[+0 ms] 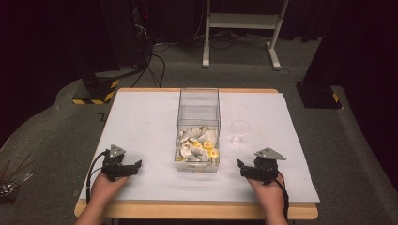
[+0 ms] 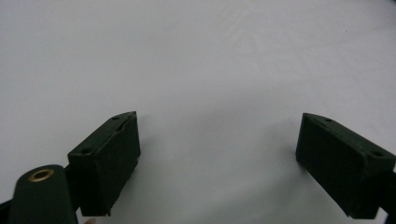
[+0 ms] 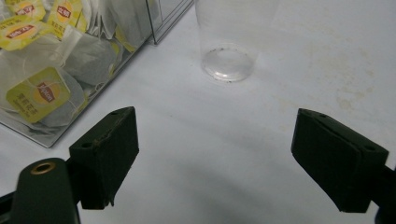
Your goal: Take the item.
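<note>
A clear plastic box (image 1: 198, 112) stands in the middle of the white table (image 1: 141, 117), its front part holding several tea bags (image 1: 197, 145) with yellow tags. The tea bags (image 3: 51, 60) press against the box wall in the right gripper view. A clear plastic cup (image 1: 240, 131) stands upright just right of the box; the cup (image 3: 229, 42) looks empty. My left gripper (image 1: 136, 167) rests near the front left, open, nothing between its fingers (image 2: 112, 163). My right gripper (image 1: 241, 168) rests at the front right, open, aimed toward the cup and box corner.
The table's wooden front edge (image 1: 197, 211) runs below both hands. Beyond the table are a white metal stand (image 1: 241, 28), cables on the floor (image 1: 155, 65) and yellow-black striped bases (image 1: 94, 91). Bare white surface lies between the grippers and the box.
</note>
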Demonstrator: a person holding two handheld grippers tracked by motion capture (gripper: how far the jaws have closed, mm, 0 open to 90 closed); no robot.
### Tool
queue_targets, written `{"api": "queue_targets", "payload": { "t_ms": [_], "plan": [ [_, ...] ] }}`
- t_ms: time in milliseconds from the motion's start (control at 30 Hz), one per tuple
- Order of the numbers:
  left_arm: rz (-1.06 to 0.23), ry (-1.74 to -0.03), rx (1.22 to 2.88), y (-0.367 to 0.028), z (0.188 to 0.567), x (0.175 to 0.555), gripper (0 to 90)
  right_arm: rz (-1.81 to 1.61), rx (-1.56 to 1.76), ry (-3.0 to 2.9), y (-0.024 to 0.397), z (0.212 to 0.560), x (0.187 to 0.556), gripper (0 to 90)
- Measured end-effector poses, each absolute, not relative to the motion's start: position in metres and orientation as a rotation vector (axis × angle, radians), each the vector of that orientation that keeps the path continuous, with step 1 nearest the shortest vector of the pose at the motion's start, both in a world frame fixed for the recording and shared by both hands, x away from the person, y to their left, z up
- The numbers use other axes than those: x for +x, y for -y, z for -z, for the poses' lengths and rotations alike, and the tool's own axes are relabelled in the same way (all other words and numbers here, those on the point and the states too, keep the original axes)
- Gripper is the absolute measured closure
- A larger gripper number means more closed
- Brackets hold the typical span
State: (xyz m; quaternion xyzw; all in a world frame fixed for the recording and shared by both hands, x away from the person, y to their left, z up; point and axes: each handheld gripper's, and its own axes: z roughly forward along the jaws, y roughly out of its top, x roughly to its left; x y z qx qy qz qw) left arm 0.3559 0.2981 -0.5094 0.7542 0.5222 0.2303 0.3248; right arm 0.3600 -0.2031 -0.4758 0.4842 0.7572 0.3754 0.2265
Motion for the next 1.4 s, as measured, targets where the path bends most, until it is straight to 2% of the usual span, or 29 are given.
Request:
{"api": "queue_targets", "payload": {
  "t_ms": [500,1400],
  "plan": [
    [-0.605,-1.366,1.983,-0.298,0.509,0.356,13.8,-1.109,1.231,-2.1,0.187,0.454,0.354,19.0],
    [-0.609,-1.365,1.983,-0.298,0.509,0.356,13.9,-1.199,1.023,-2.189,0.121,0.422,0.369,19.1]
  ]
}}
